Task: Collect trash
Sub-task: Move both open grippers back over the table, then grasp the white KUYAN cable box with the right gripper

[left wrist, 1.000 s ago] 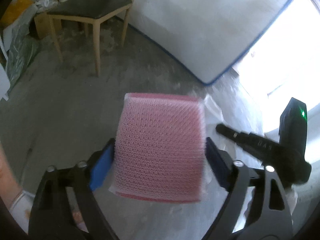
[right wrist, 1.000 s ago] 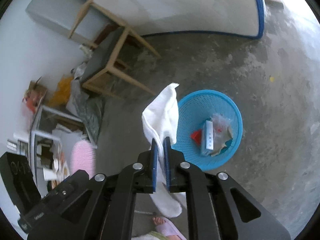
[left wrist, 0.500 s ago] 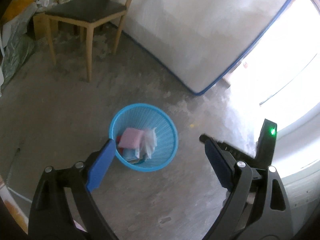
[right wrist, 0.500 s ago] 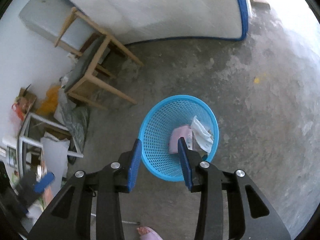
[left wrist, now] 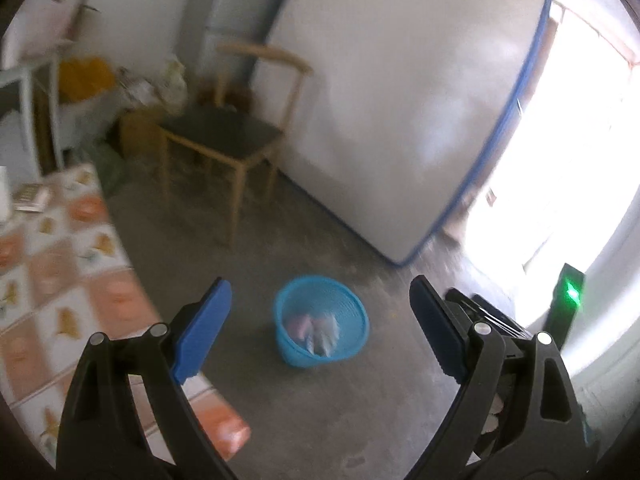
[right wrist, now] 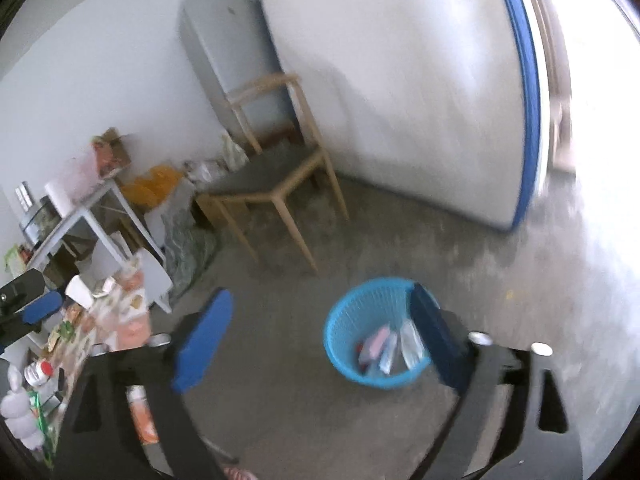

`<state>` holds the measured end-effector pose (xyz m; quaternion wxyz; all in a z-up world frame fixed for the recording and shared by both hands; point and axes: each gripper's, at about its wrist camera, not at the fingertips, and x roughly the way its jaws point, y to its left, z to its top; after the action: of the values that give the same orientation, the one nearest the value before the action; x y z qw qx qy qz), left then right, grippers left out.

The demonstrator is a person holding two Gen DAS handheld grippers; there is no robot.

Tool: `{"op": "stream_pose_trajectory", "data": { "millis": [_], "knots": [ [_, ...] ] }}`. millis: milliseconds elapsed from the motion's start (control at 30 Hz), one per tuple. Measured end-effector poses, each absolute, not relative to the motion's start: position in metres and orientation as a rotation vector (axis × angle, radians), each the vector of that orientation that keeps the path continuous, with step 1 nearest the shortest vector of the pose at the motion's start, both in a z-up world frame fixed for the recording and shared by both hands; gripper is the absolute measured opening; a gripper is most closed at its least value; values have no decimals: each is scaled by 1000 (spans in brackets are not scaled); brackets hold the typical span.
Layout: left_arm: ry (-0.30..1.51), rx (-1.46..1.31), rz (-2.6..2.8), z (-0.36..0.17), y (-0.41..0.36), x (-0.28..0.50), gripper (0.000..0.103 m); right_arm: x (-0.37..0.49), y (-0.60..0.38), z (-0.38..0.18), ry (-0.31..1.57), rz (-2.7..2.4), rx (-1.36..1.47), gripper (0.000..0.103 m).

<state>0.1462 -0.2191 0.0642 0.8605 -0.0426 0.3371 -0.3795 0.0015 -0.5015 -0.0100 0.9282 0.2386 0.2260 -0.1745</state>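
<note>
Trash (right wrist: 386,350) in the basket (right wrist: 348,320) is blurred.

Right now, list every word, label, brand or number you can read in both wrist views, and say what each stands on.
No text can be read in either view.
Packets in the blue basket: any print is blurred.
Patterned tablecloth: pictures only, no legible words.
Clutter on the white shelf: labels too small and blurred.

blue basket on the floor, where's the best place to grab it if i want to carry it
Probably the top rim of the blue basket, coming straight down from above with one finger inside and one outside. It stands upright and open, its mesh wall is thin, and the trash sits low, leaving the rim free.
</note>
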Motion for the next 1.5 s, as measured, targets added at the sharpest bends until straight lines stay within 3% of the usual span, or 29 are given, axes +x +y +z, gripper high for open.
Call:
{"op": "stream_pose_trajectory", "data": {
  "millis": [133,367,833,1500],
  "knots": [
    [659,-122,-707,85,-161,125,86,-4,-470,20,372,-282,525,97],
    [618,-149,-528,98,-42,82,86,8,-405,40,372,-131,534,97],
    [580,-211,-133,49,170,-24,86,74,-189,32,663,338,490,97],
    [566,-378,-36,26,261,-20,86,128,-49,36,845,496,302,97]
  ]
}}
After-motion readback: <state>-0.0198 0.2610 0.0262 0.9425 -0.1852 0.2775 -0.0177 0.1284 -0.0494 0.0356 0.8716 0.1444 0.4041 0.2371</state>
